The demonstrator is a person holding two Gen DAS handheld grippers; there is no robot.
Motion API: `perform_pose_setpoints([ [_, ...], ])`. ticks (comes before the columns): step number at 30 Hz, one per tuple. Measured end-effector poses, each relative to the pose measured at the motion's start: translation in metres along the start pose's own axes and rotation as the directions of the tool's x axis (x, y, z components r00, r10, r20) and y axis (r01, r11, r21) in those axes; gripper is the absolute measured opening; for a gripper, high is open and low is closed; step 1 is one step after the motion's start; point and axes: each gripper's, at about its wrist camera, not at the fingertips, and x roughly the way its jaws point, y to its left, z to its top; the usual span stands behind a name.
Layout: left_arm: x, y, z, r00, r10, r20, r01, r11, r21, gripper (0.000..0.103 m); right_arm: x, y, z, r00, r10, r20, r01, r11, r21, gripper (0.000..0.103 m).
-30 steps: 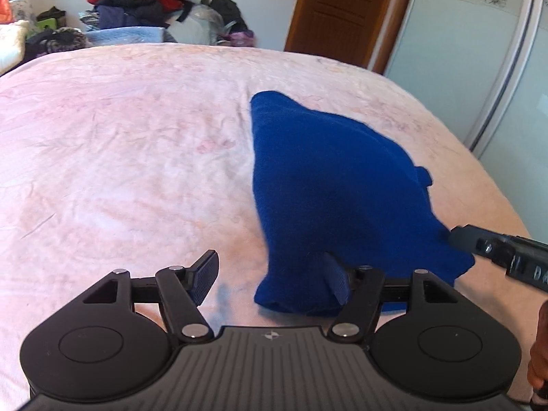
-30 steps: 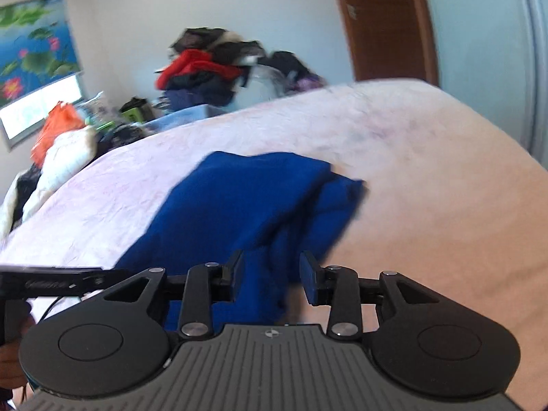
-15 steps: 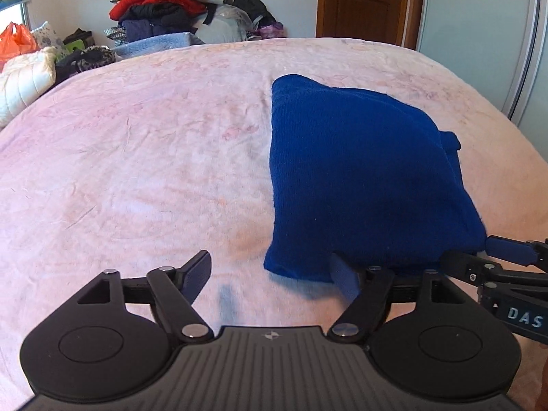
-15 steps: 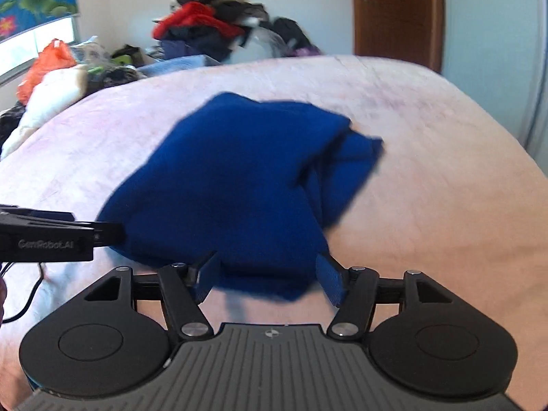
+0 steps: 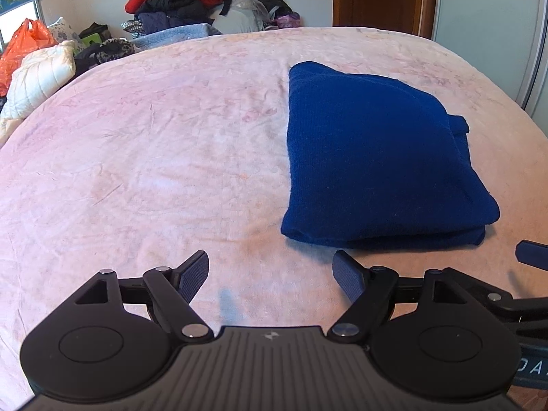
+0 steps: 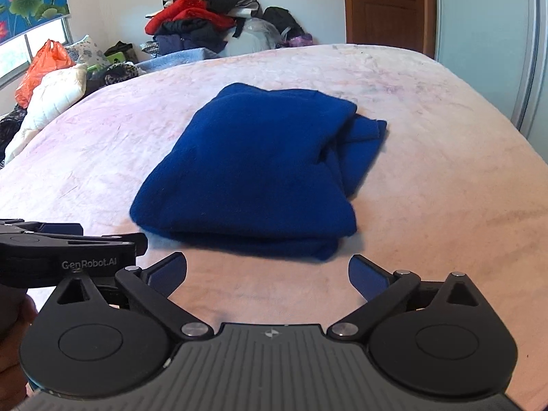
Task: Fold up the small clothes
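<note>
Soft, light folded dark-blue knit garment [image 6: 253,171] lies just ahead of both empty grippers, left gripper [image 5: 270,274] wide, right gripper [image 6: 267,274] just spread wider (pinch the stacked near edge).

Pink patterned bedspread [image 5: 144,157]; heaped pile of red and dark clothes [image 6: 202,24] beyond; brown wooden door [image 6: 387,3]; orange plastic bag [image 5: 24,44].
</note>
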Motion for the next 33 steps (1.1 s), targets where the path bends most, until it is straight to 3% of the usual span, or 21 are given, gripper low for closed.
perform_pose_setpoints([
  [4,-0.0022,0.002,-0.0008,1.0,0.004,-0.008,-0.004,1.0,-0.009,0.08,-0.0031,0.0063,-0.0042,0.999,-0.041,-0.009,0.041,0.999,-0.023,0.102],
  [12,-0.0011,0.0041,-0.0025,0.999,-0.007,-0.036,0.006,1.0,-0.029,0.08,-0.0022,-0.0014,-0.006,0.996,-0.069,-0.05,0.071,0.997,0.04,0.102],
  [33,0.0052,0.0019,-0.0051,0.998,-0.001,-0.071,0.0,1.0,-0.022,0.08,0.0018,-0.0023,-0.01,0.997,-0.05,-0.065,0.052,0.998,0.03,0.102],
])
